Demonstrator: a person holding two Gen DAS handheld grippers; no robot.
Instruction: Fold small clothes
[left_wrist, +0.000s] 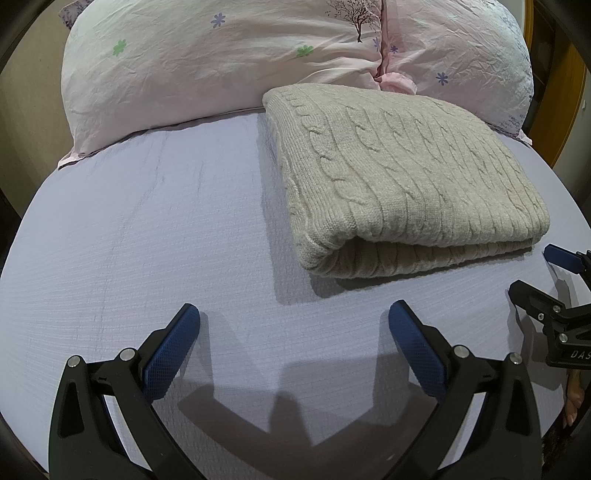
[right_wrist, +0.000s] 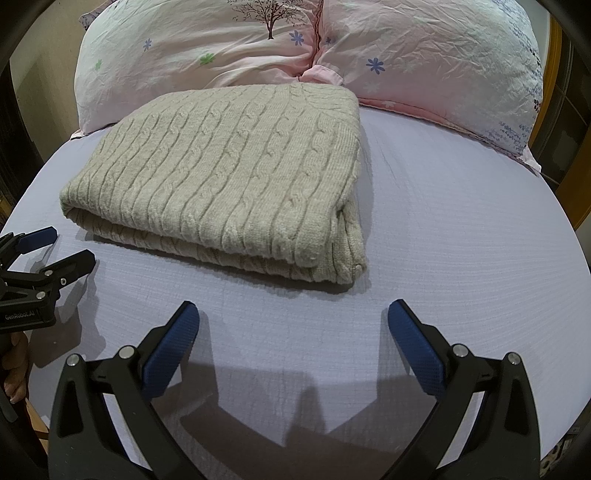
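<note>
A beige cable-knit sweater (left_wrist: 399, 177) lies folded into a thick rectangle on the lavender bed sheet (left_wrist: 147, 229); it also shows in the right wrist view (right_wrist: 229, 177). My left gripper (left_wrist: 293, 317) is open and empty, held over bare sheet in front of the sweater's near left corner. My right gripper (right_wrist: 293, 317) is open and empty, in front of the sweater's near right corner. Each gripper shows at the edge of the other's view: the right one (left_wrist: 535, 269), the left one (right_wrist: 62, 247). Neither touches the sweater.
Two pink floral pillows (left_wrist: 221, 66) (right_wrist: 424, 62) lie along the head of the bed just behind the sweater. A wooden bed frame or door (left_wrist: 569, 96) stands at the far right. Bare sheet (right_wrist: 461, 221) lies to the sweater's sides.
</note>
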